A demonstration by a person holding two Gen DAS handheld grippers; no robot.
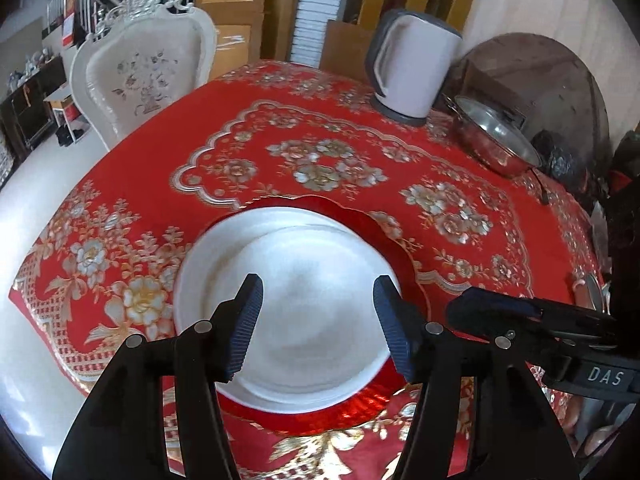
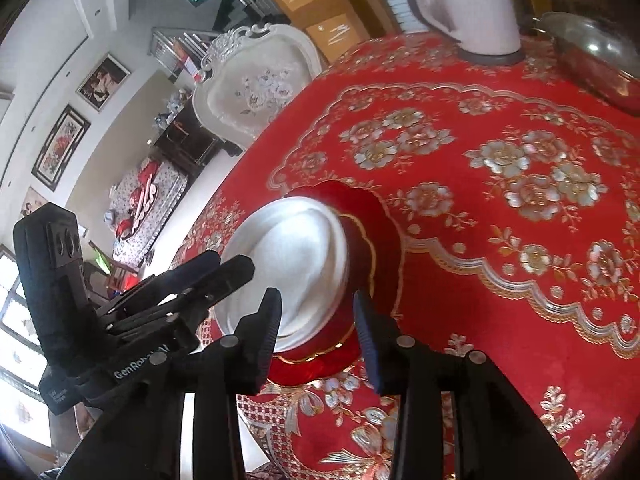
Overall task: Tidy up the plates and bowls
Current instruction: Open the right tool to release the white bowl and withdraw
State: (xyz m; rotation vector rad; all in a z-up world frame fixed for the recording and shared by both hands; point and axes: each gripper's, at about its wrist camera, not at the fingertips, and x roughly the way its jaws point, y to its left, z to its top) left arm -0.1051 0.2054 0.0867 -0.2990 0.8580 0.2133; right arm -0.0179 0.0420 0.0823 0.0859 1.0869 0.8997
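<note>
A: Start closest in. What are the two tools doing?

B: The left gripper has its jaws apart with nothing between the pads; the white plate lies just beneath and ahead of them. The right gripper is also parted and empty, its jaws framing the near right edge of the stack.

A: And the stack itself?

B: The white plate sits on a red scalloped plate, whose rim shows beyond the white one and again below it, towards the tool. Both rest on the red floral tablecloth, directly in front of both sets of fingertips.

A: How would they handle?

B: I'd judge them stiff, glossy and breakable, probably ceramic, so slippery under ribbed pads. The rim is the only sensible hold: pinch the lip from the near side, one pad above and one under, and keep it level.

A: Anything further off?

B: Beyond the plates, to the right, a white kettle and a steel lidded pot; beyond to the left, a white ornate chair.
</note>
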